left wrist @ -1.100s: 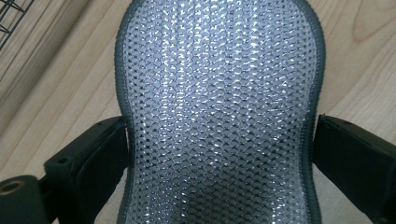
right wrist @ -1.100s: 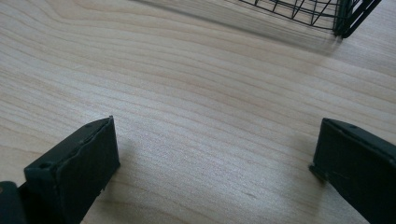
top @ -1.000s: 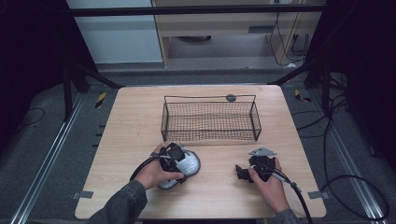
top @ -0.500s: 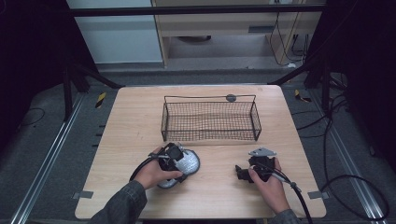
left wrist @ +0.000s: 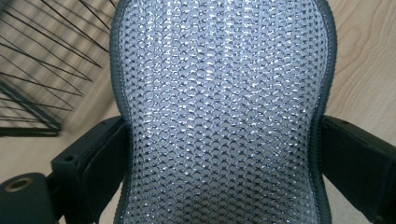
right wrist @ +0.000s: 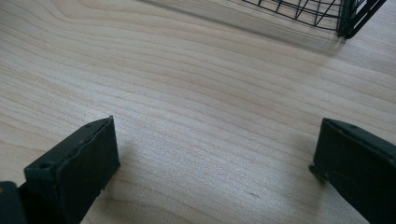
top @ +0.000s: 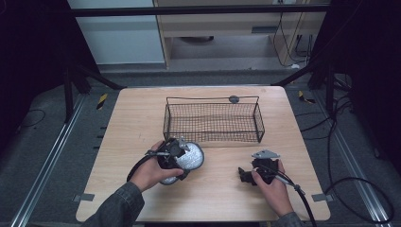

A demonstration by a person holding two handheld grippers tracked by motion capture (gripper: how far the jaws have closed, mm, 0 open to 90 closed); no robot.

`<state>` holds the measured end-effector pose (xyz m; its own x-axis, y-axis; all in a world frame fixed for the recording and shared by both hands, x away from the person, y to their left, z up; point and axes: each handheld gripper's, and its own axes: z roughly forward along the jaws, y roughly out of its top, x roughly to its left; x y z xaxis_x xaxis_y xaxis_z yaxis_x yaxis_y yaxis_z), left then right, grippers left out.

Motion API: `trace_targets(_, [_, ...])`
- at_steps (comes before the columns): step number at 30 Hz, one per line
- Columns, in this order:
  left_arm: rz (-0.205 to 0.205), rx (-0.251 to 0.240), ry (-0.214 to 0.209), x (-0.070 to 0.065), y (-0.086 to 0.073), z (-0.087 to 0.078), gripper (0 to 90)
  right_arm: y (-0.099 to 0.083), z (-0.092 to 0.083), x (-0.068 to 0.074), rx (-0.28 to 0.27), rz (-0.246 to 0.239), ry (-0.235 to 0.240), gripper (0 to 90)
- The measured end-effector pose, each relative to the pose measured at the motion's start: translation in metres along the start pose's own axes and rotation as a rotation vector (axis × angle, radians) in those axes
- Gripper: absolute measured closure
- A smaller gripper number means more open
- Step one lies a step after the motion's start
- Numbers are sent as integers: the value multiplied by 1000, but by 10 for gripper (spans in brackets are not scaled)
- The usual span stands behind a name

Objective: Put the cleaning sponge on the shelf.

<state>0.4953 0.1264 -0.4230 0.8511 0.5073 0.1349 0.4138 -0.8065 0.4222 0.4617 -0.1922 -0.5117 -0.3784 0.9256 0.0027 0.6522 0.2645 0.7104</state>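
Left gripper view: tongs (left wrist: 224, 154) tight on mesh pad (left wrist: 224, 93) (silvery, dark-edged).

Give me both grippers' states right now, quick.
Left gripper: shut on the mesh pad, one jaw on each side.
Right gripper: open, holding nothing, jaws wide apart over the table.

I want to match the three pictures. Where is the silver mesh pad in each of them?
High view: the silver mesh pad lies left of centre, held by the left gripper, just in front of the wire basket.
Left gripper view: the pad stands in the middle, between the two black fingers.
Right gripper view: not in it.
Shared landmark: the wire basket.
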Motion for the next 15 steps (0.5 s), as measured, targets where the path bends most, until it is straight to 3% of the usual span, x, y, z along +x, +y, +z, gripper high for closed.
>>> trace_targets(3, [28,-26,25,3,10,-15,54,0,0,0,-2,-2,3,3])
trace_targets(6, [41,-31,43,6,16,-20,54,-1,1,-1,-10,-21,-3,3])
trace_targets(15, [79,-47,89,33,42,-30,56,-2,0,0,-15,-7,2,6])
